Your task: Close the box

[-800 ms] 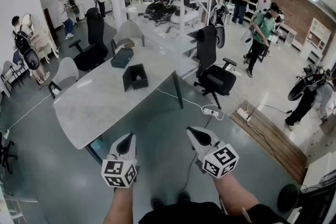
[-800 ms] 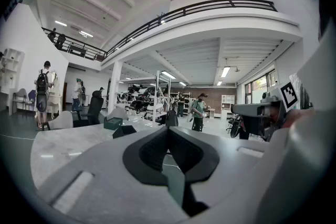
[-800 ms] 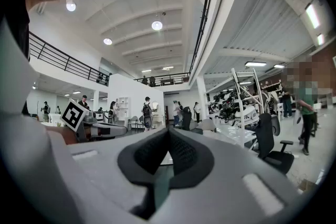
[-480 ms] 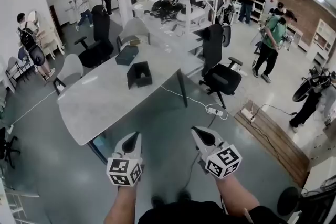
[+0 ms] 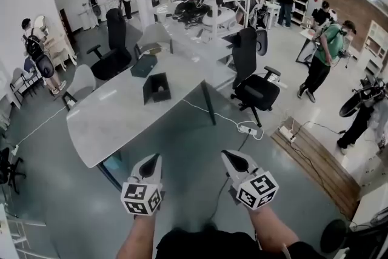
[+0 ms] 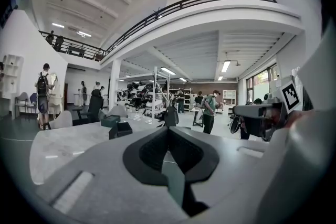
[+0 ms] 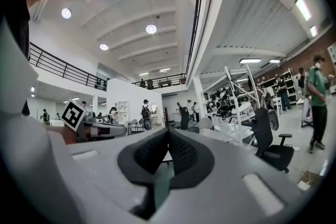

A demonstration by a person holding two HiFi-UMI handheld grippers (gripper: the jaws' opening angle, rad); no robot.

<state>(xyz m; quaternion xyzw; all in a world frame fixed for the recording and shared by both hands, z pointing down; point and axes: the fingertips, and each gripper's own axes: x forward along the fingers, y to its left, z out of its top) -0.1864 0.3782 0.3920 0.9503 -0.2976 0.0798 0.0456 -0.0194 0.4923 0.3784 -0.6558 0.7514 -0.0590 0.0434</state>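
An open black box (image 5: pixel 156 87) stands on the white table (image 5: pixel 115 118), well ahead of both grippers, with something pale inside it. A dark teal flat box (image 5: pixel 143 65) lies just behind it. My left gripper (image 5: pixel 153 159) and right gripper (image 5: pixel 229 156) hang side by side over the grey floor, short of the table's near edge; both are shut with nothing in them. The left gripper view shows the black box (image 6: pixel 119 129) and the teal box (image 6: pixel 111 121) far off on the tabletop, beyond its closed jaws (image 6: pixel 168 131). The right gripper (image 7: pixel 168 134) points past the table.
A black office chair (image 5: pixel 251 85) stands right of the table, another (image 5: pixel 112 51) behind it, and a grey chair (image 5: pixel 79 83) at its left. A white cable and power strip (image 5: pixel 245 128) lie on the floor. A wooden platform (image 5: pixel 315 161) sits at right. Several people stand around.
Both grippers have kept their place and stayed shut. The head view shifted slightly. People in the background walked; the one in green moved right.
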